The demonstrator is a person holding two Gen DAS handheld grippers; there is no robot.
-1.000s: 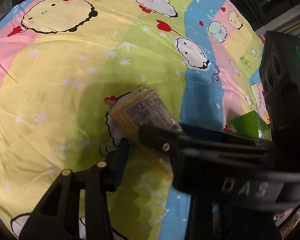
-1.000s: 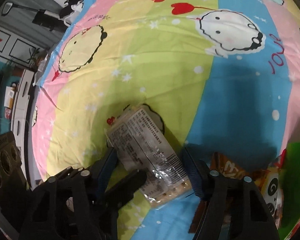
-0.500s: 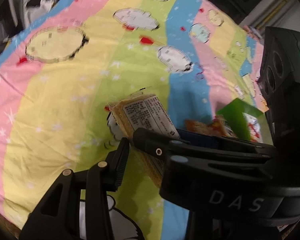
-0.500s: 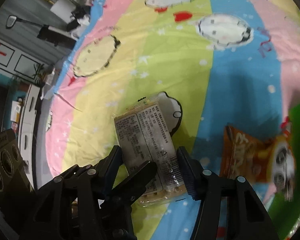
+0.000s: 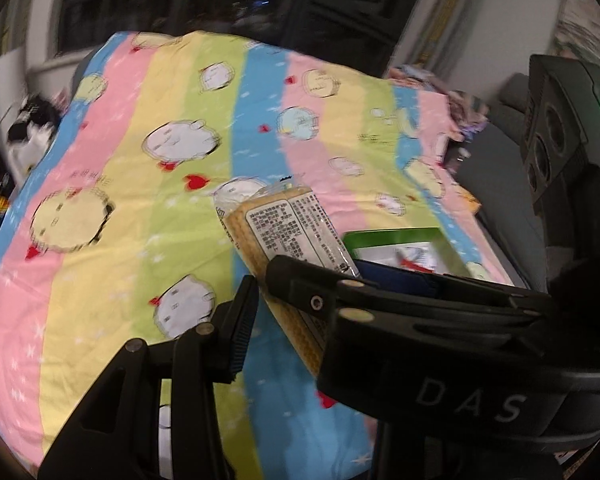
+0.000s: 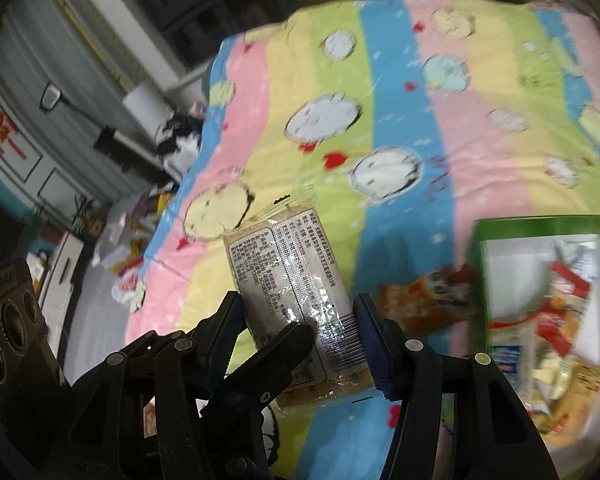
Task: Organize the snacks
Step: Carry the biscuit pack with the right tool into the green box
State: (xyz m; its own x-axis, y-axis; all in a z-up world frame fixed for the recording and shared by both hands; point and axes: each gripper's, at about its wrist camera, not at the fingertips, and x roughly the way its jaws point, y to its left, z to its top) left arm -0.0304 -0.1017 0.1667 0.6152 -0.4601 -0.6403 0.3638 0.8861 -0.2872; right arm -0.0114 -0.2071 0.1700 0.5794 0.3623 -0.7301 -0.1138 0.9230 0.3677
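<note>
Snack packets (image 6: 548,320) inside green box (image 6: 540,226) on striped cloth (image 6: 380,120).

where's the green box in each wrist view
Left wrist: green box sits right of centre, just behind the cracker pack.
Right wrist: green box fills the right edge, open, wrappers inside.
Shared landmark: the cracker pack, held in both views.
</note>
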